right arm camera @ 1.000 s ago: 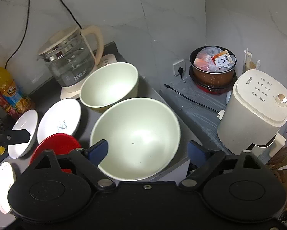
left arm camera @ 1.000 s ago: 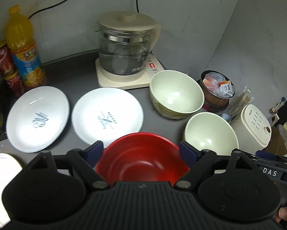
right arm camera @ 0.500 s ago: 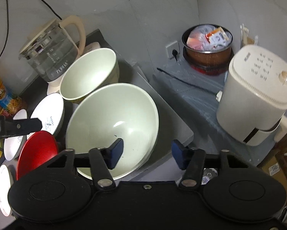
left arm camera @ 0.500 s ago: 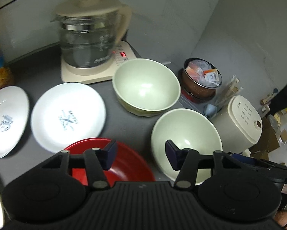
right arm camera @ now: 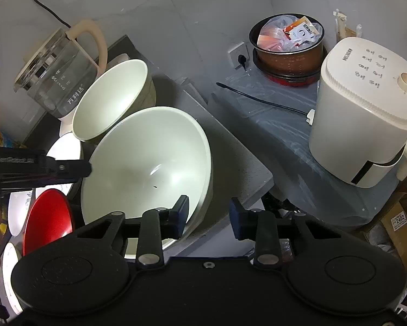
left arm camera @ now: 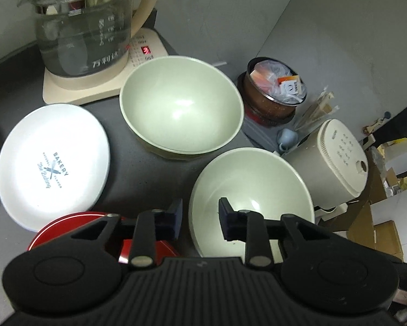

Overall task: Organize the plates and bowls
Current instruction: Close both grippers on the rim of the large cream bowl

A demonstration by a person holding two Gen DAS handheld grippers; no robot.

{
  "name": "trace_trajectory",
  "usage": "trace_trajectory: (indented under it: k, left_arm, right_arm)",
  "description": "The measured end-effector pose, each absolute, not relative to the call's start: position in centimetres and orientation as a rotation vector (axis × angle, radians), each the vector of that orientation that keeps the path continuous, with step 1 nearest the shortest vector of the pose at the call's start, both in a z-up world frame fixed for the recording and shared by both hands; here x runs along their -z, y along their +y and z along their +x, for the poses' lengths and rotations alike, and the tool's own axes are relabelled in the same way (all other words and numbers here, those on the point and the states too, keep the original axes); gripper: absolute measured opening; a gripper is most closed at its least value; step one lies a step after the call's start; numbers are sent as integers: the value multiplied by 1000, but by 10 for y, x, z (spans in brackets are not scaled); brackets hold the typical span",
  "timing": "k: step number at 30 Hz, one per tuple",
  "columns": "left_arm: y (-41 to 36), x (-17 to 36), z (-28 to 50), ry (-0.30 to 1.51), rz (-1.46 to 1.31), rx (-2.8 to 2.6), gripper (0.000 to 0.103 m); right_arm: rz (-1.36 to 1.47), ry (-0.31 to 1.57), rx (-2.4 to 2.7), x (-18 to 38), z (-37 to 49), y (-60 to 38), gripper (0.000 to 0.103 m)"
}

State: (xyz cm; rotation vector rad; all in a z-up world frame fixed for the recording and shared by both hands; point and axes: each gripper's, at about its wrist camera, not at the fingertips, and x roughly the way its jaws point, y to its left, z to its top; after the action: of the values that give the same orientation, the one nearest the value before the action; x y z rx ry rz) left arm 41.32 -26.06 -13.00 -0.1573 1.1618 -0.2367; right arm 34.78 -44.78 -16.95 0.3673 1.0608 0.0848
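A pale green bowl (left arm camera: 252,187) (right arm camera: 149,157) stands near the counter's front right corner. My left gripper (left arm camera: 200,217) straddles its left rim, one finger outside and one inside. Its jaws are closing, and the pads stand off the wall. My right gripper (right arm camera: 208,214) straddles the same bowl's right rim, also closing with a gap left. The left gripper (right arm camera: 86,168) shows at the bowl's far side in the right wrist view. A second pale green bowl (left arm camera: 181,106) sits behind, a red bowl (left arm camera: 75,220) to the left, and a white "Bakery" plate (left arm camera: 53,163) beyond it.
A glass kettle (left arm camera: 81,27) on its cream base stands at the back. Right of the counter edge sit a brown pot of packets (left arm camera: 274,87), a white air fryer (left arm camera: 339,163) and a black cord (right arm camera: 257,100). More white plates (right arm camera: 15,206) lie at the left.
Both grippers' jaws have narrowed a lot. My left gripper moved right, from over the red bowl to the near green bowl's left rim. My right gripper sank onto that bowl's right rim.
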Motion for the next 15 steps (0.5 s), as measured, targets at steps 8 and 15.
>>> trace_trajectory:
  k: [8, 15]
  left_arm:
    - [-267, 152, 429, 1227, -158, 226, 18]
    - [-269, 160, 434, 1244, -155, 215, 10]
  right_arm:
    - [376, 1072, -100, 173, 354, -445, 19]
    - [368, 1061, -110, 173, 355, -445, 16]
